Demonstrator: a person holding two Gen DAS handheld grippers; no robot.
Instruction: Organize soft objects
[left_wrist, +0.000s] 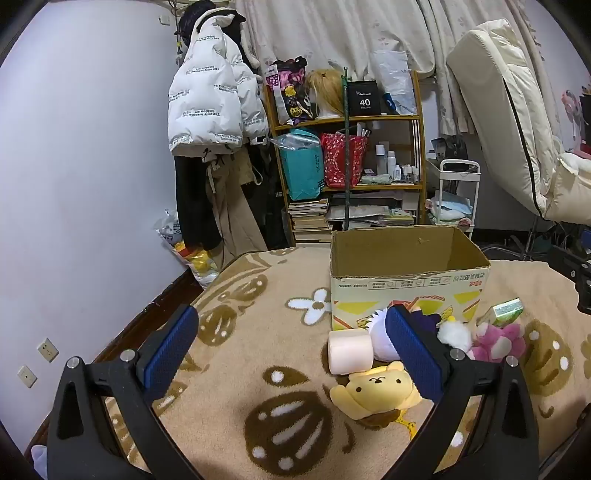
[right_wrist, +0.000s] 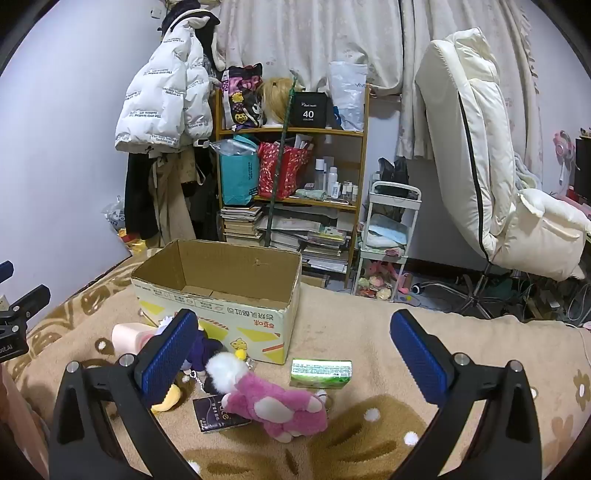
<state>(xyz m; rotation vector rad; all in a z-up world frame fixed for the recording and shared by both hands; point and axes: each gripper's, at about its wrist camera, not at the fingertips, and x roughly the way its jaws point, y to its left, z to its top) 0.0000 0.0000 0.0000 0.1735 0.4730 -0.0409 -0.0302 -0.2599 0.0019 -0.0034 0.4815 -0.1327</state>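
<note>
beige fleece blanket (left_wrist: 258, 295) with brown blobs and white flowers covers the surface in both views, and an open cardboard box (left_wrist: 406, 258) stands on it, its visible floor bare in the right wrist view. the left gripper (left_wrist: 291, 354) has its blue pads spread wide with nothing between them; the right gripper (right_wrist: 291, 354) is just as wide and also holds nothing.

only the left wrist view shows the yellow dog plush (left_wrist: 373, 391) whole, lying in front of a pale pink roll (left_wrist: 349, 350) and a white-and-purple doll (left_wrist: 380, 338) beside the box's front wall. the right view shows only a yellow scrap of that dog behind its left finger.

the right wrist view shows more clearly the pink plush (right_wrist: 280, 410) with a white fluffy head, lying partly on a dark booklet (right_wrist: 214, 415), and a green carton (right_wrist: 320, 373) lying flat near the box corner. in the left view these sit at the far right, the carton tilted and partly hidden.
</note>
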